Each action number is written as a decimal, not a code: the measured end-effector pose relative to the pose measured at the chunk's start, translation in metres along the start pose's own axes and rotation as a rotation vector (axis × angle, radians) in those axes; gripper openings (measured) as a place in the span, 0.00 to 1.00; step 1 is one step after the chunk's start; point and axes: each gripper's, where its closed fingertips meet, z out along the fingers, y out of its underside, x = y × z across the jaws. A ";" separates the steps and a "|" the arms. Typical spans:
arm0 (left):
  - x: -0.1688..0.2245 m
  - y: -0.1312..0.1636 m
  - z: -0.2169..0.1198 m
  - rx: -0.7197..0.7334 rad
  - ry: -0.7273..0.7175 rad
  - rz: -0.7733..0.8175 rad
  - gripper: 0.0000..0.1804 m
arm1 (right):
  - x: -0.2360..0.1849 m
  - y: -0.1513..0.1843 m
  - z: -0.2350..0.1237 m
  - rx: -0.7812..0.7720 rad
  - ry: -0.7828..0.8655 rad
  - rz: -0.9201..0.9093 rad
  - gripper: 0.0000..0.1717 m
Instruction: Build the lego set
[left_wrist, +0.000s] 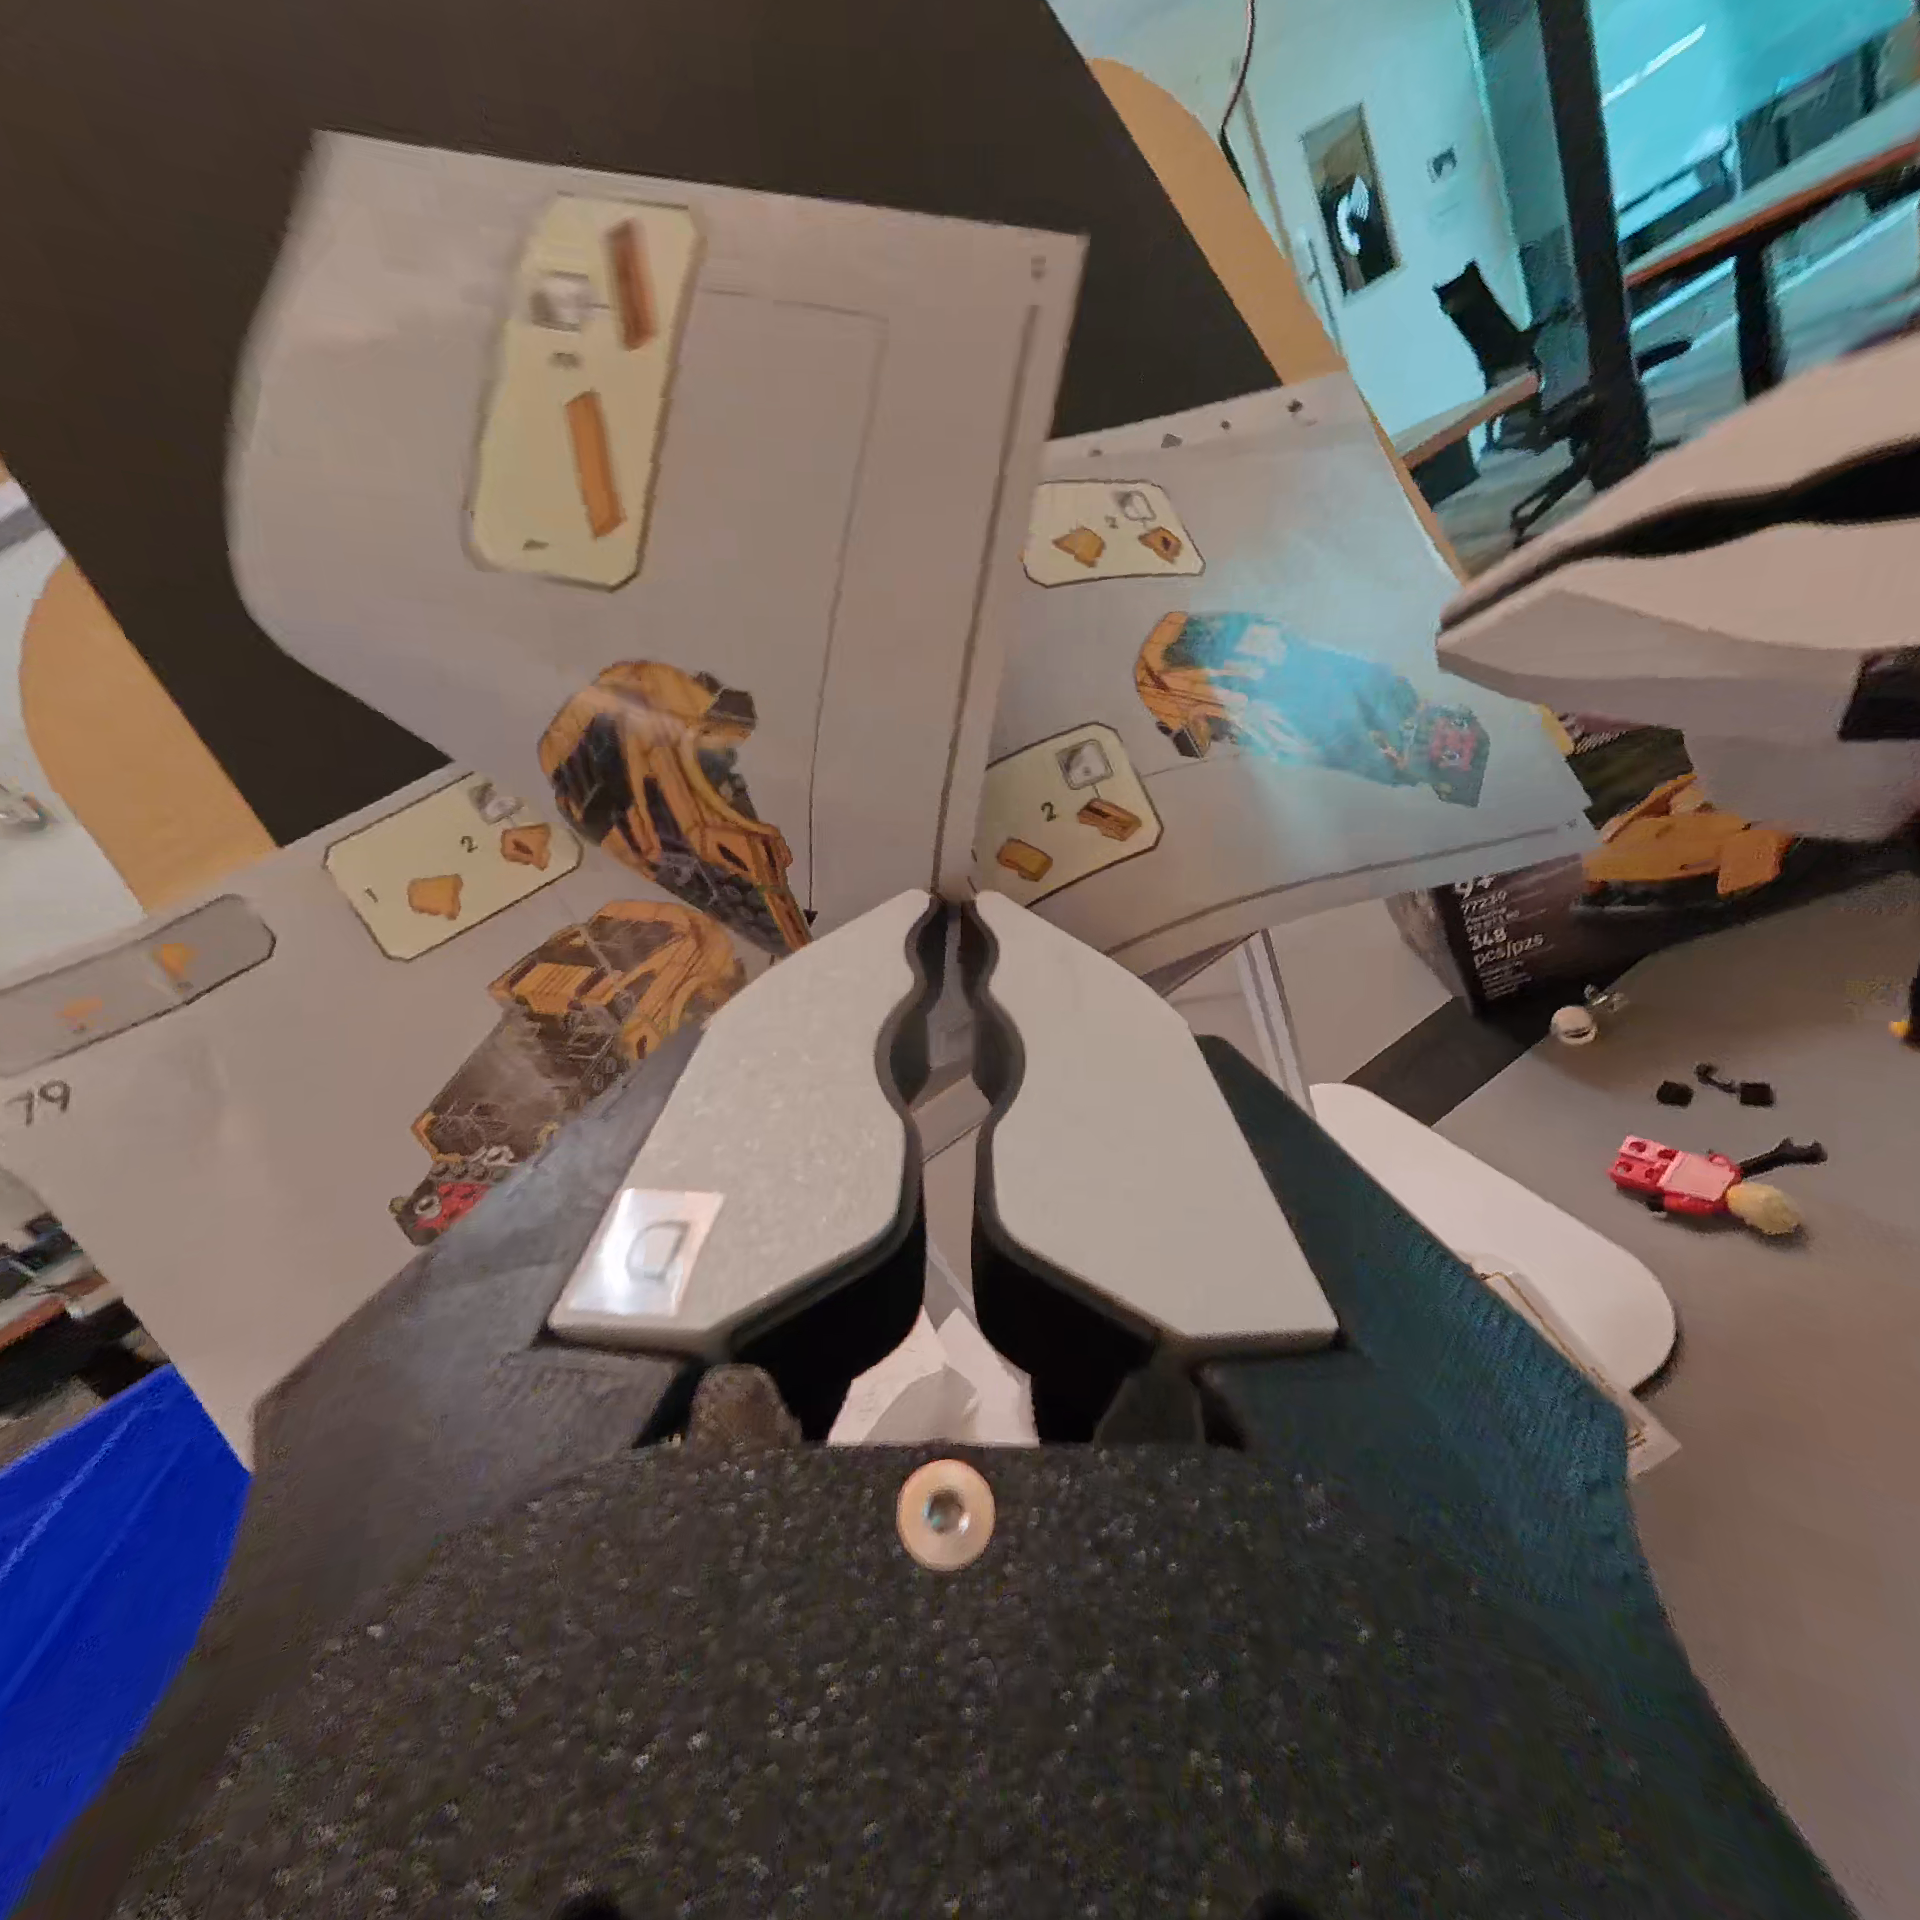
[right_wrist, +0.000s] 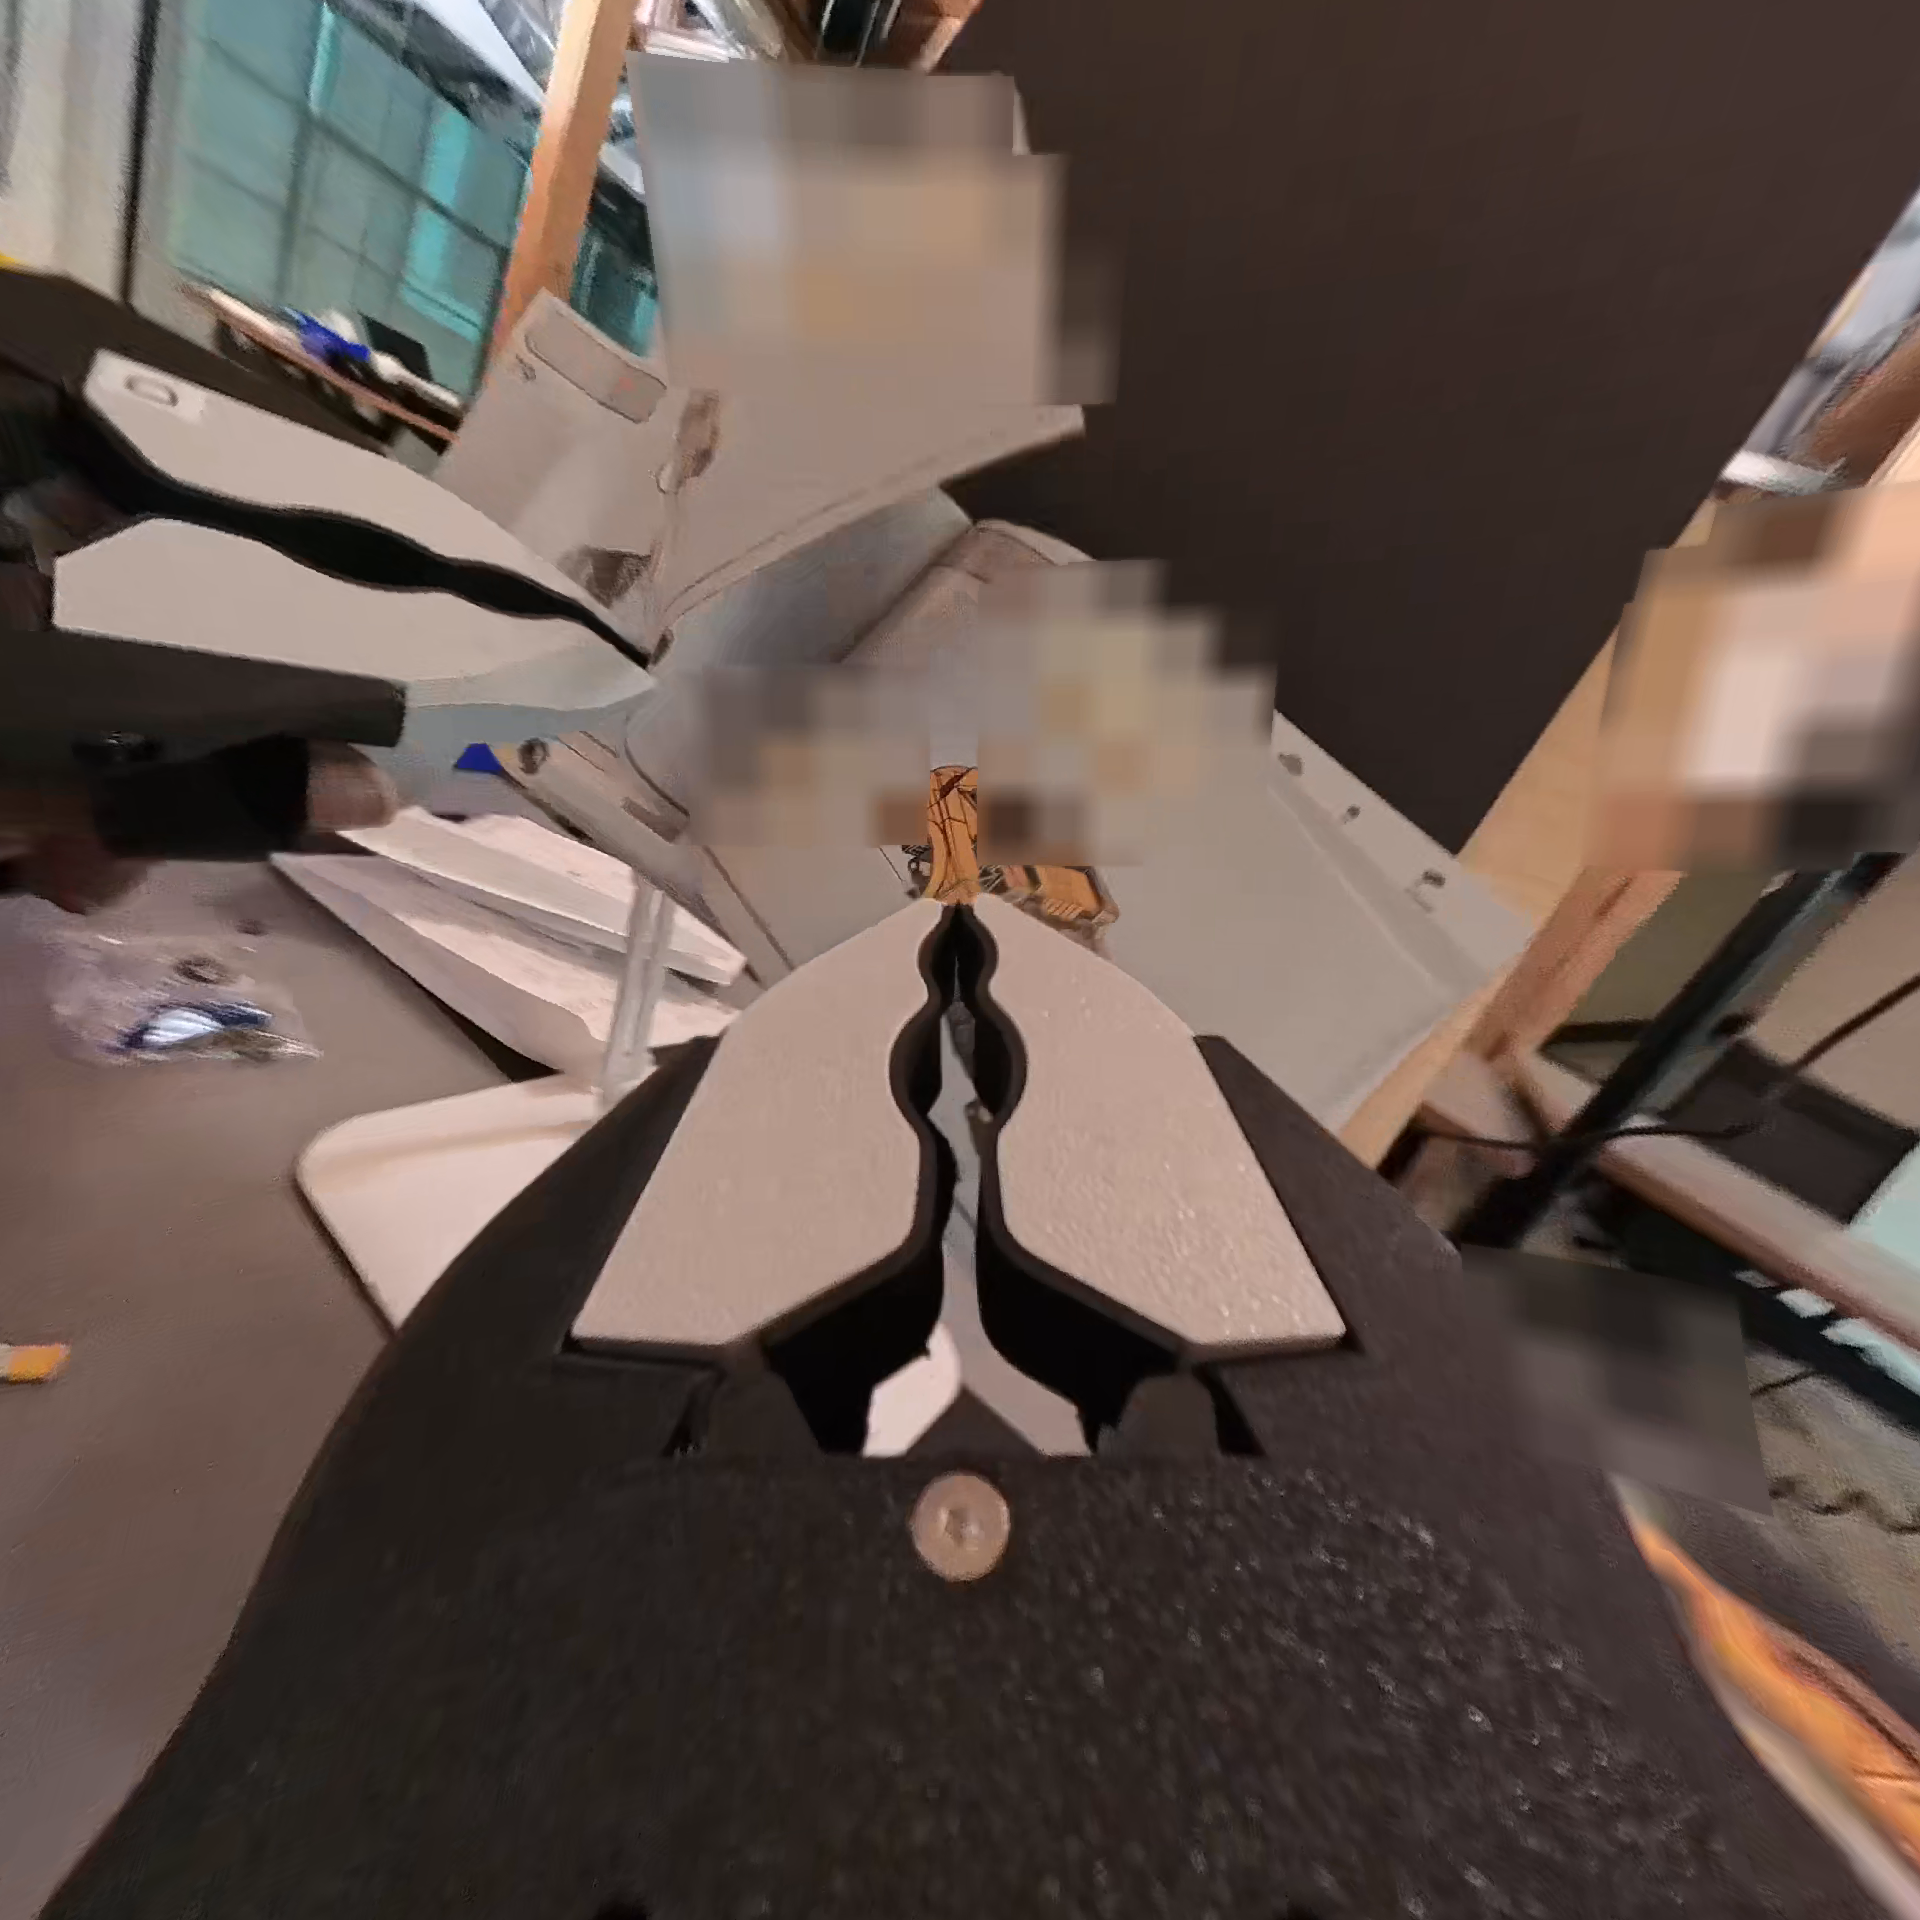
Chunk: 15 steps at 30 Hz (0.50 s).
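Print showed across the open booklet (left_wrist: 644, 468): small digits sat inside its pale step boxes (left_wrist: 447, 862), and a larger number stood at the page corner (left_wrist: 40, 1101), lower left. White lettering and figures ran down the dark box (left_wrist: 1496, 935). A clear sticker (left_wrist: 644, 1247) on the left gripper (left_wrist: 951, 904) carried one mark. The right wrist view gave nothing legible.

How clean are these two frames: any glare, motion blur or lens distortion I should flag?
Left wrist view: a bluish glare patch washes out the printed model on the booklet's right page; the raised page and the far tool are motion-smeared, and straight edges bow from the wide lens. Right wrist view: smear is stronger, especially the plastic bag and the background; the near tool stays sharp.
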 end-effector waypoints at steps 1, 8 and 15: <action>-0.002 -0.001 -0.002 0.013 0.009 -0.029 0.01 | -0.002 0.001 0.000 -0.004 -0.024 0.049 0.00; -0.005 -0.006 -0.009 0.098 0.133 -0.233 0.00 | -0.034 -0.022 0.002 0.032 -0.183 0.243 0.12; 0.005 -0.007 -0.012 0.132 0.230 -0.295 0.00 | -0.063 -0.072 0.015 0.102 -0.243 0.165 0.17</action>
